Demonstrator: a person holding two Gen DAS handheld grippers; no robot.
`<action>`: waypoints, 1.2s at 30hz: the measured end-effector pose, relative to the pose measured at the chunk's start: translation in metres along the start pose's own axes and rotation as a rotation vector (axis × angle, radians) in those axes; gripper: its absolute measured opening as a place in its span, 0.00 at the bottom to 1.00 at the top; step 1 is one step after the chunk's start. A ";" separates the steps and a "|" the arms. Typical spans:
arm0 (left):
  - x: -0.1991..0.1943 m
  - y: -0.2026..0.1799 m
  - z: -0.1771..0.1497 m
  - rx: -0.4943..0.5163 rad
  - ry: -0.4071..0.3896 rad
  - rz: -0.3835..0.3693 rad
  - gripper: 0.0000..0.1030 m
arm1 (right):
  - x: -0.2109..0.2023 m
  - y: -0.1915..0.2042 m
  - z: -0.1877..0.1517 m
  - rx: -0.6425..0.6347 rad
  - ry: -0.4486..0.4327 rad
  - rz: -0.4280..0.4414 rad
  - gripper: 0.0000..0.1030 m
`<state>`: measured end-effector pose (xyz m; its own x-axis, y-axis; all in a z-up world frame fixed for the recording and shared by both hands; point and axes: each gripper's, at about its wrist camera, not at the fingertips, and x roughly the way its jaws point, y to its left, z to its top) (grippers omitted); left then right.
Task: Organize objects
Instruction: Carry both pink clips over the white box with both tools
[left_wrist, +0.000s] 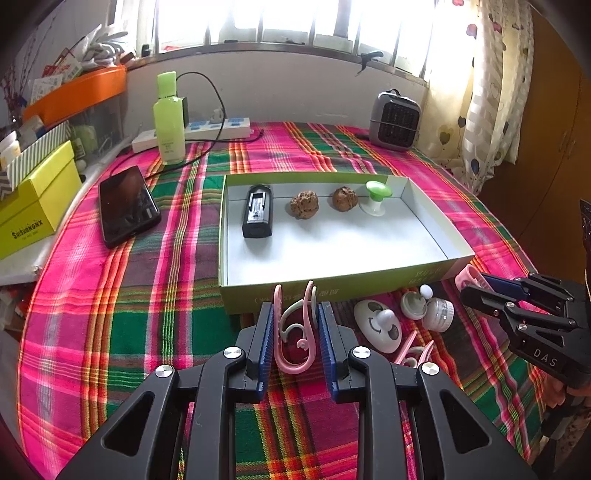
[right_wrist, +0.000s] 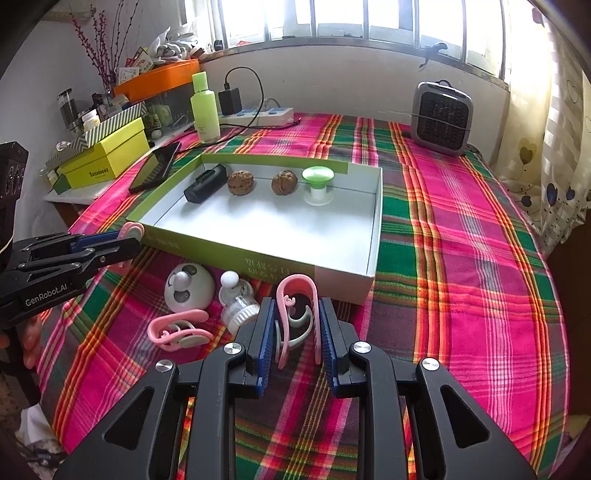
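1. Left tongs (left_wrist: 295, 332) grip a pink clip (left_wrist: 295, 339), bottom centre; right tongs (right_wrist: 295, 332) grip another clip (right_wrist: 297, 317).
2. Third clip (right_wrist: 179, 329), white toys (right_wrist: 189, 287) lie lower left.
3. Green box (right_wrist: 258, 254), mid-frame, holds walnuts (right_wrist: 240, 182).

Left gripper (left_wrist: 295, 332) fingers (left_wrist: 265, 343) clamp pink clip (left_wrist: 295, 332) before green-rimmed box (left_wrist: 332, 284).

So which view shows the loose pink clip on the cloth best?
The right wrist view: the loose pink clip lies whole on the plaid cloth, left of the tongs. In the left wrist view the tongs' frame hides most of the clip; only its tips show.
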<state>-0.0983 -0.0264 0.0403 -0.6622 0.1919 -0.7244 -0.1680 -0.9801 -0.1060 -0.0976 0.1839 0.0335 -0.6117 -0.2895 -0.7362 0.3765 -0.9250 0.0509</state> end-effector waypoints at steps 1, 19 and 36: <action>0.000 0.000 0.002 -0.002 -0.001 -0.003 0.21 | 0.000 0.000 0.002 0.000 -0.002 0.003 0.24; 0.016 0.002 0.034 -0.025 -0.011 -0.007 0.21 | 0.016 0.007 0.051 0.008 -0.033 0.052 0.24; 0.050 0.007 0.054 -0.031 0.022 -0.003 0.21 | 0.069 0.019 0.085 0.005 0.033 0.094 0.24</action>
<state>-0.1721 -0.0206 0.0404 -0.6456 0.1943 -0.7385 -0.1471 -0.9806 -0.1294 -0.1922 0.1251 0.0411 -0.5509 -0.3668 -0.7497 0.4278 -0.8954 0.1238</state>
